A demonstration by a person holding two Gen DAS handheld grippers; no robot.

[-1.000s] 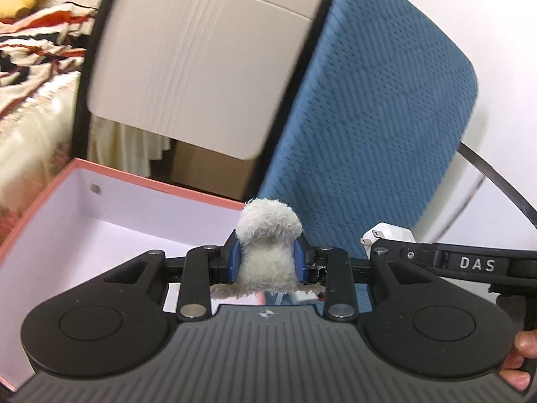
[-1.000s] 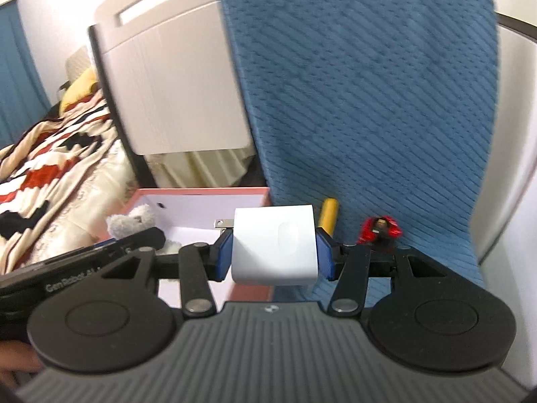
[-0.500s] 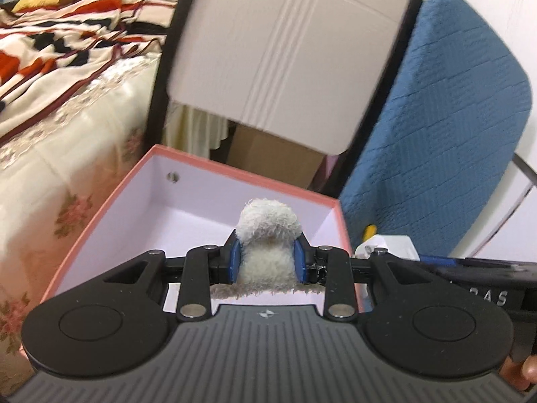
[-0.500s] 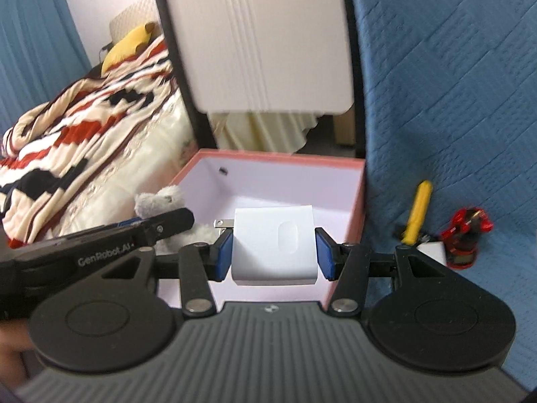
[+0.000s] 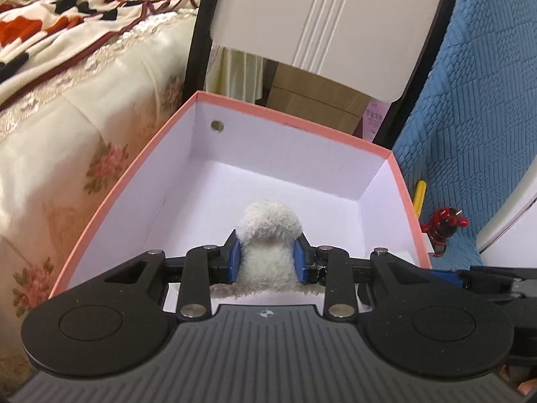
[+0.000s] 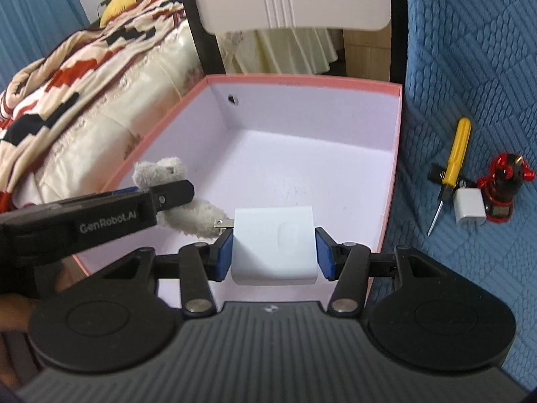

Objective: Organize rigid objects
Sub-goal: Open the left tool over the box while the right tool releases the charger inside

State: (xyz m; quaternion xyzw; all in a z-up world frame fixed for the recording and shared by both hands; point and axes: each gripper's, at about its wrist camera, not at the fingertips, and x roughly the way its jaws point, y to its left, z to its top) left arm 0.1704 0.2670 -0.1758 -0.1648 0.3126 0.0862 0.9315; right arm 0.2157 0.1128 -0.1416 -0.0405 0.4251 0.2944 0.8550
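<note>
A pink box with a white inside stands open; it also shows in the right wrist view. My left gripper is shut on a white plush toy and holds it over the box's near end. The toy and the left gripper show at the left of the right wrist view. My right gripper is shut on a white charger block with metal prongs, held above the box's near edge.
On the blue quilted cushion right of the box lie a yellow screwdriver, a small white plug and a red and black figure. A bed with a patterned blanket is on the left. A white chair back stands behind.
Both grippers have tilted down and moved over the open box, each still holding its object. The box inside now fills the middle of both views.
</note>
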